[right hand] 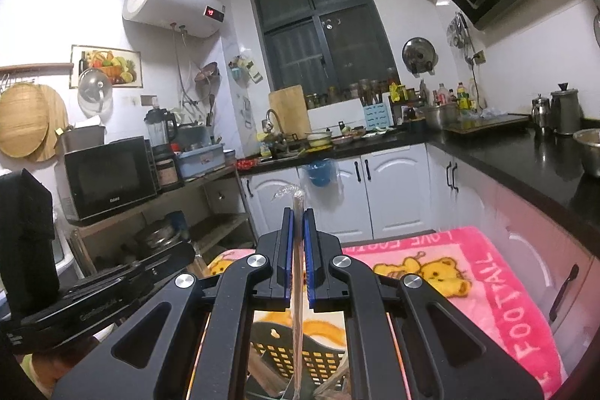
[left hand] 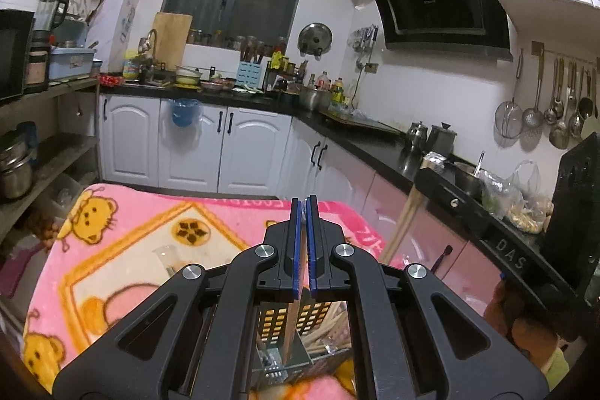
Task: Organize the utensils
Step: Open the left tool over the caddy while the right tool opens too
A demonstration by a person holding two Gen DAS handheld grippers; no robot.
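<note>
My left gripper (left hand: 304,207) is shut and hovers over a black perforated utensil holder (left hand: 318,317) that stands on the pink blanket (left hand: 123,250). A thin brown stick (left hand: 291,328) shows under its pads and reaches down into the holder; I cannot tell whether it is pinched. Pale wooden chopsticks (left hand: 326,332) lean inside the holder. My right gripper (right hand: 298,212) is shut on a pair of chopsticks in a clear wrapper (right hand: 297,272). They stand upright, their lower end over the holder (right hand: 300,347). The left wrist view shows these wrapped chopsticks (left hand: 405,212) hanging from the right gripper (left hand: 422,175).
The bear-patterned blanket (right hand: 487,272) covers a small table in a narrow kitchen. A clear glass (left hand: 165,253) lies on it at the left. Black countertops (right hand: 525,167) and white cabinets (left hand: 187,145) run along the back and right. Shelves with a microwave (right hand: 108,175) stand left.
</note>
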